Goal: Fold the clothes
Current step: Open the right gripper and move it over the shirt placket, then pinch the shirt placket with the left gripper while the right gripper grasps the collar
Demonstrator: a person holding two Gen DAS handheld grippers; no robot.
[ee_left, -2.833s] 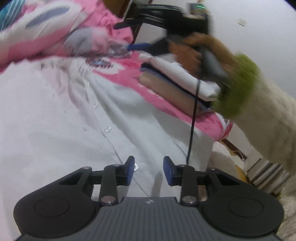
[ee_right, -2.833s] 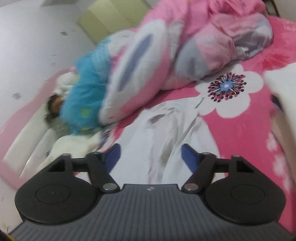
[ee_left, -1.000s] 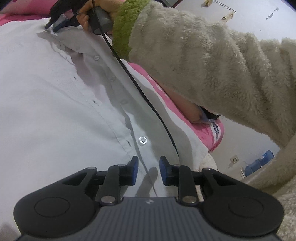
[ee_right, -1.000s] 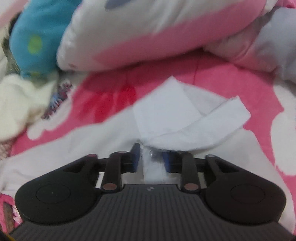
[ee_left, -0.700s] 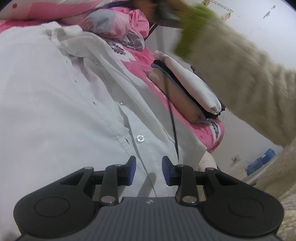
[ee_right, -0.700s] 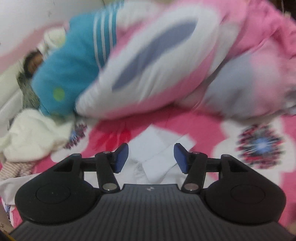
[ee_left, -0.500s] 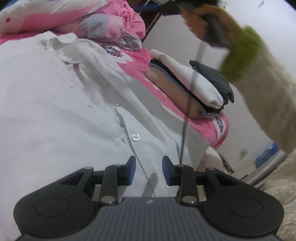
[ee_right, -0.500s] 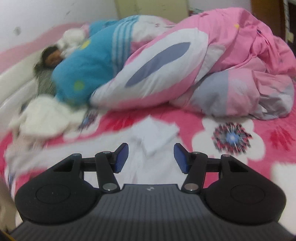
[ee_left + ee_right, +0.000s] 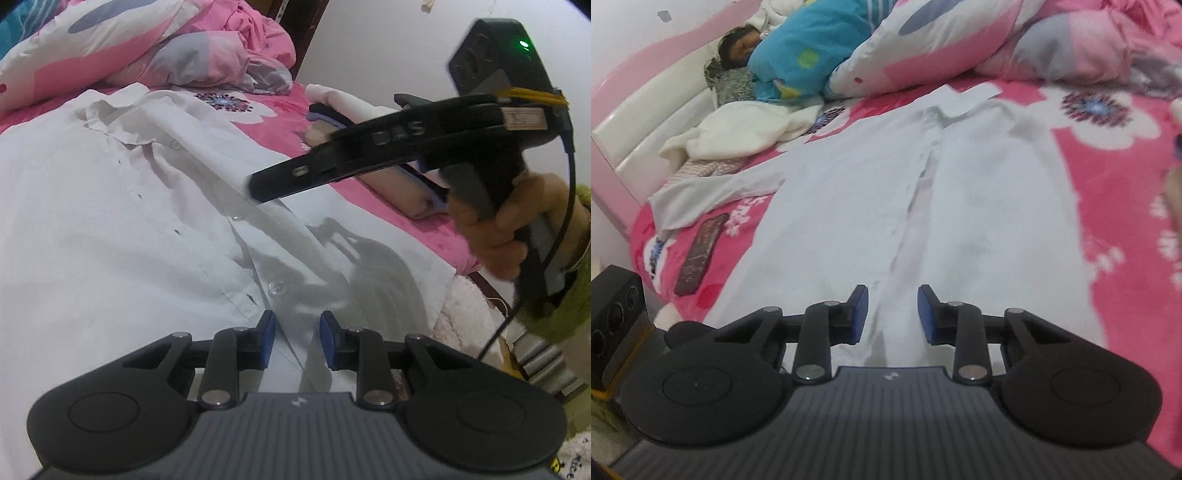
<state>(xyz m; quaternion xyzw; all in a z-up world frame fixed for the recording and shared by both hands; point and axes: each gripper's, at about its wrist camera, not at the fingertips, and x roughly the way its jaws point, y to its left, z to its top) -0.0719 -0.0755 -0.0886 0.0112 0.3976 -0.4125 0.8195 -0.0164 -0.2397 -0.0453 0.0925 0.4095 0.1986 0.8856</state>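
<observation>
Bedding first: one pink flowered bedspread (image 9: pixel 1108 192) carries one white shirt (image 9: pixel 831 206), spread flat and buttoned, collar toward the heaped duvet (image 9: pixel 960 40). One stack of folded clothes (image 9: pixel 384 184) lies beside it. Two grippers, left gripper (image 9: pixel 297 334) and right gripper (image 9: pixel 892 314), hover narrowly parted, both closing, gripping nothing. One phone (image 9: pixel 700 254).

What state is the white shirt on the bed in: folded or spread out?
Spread out. The white shirt lies flat and face up on the pink bed cover, collar away from the camera, button placket running down its middle, one sleeve stretched sideways.

Soft indoor light, gripper shadow on the white shirt (image 9: pixel 110 229), fisheye-bent dark corners, slight motion blur
</observation>
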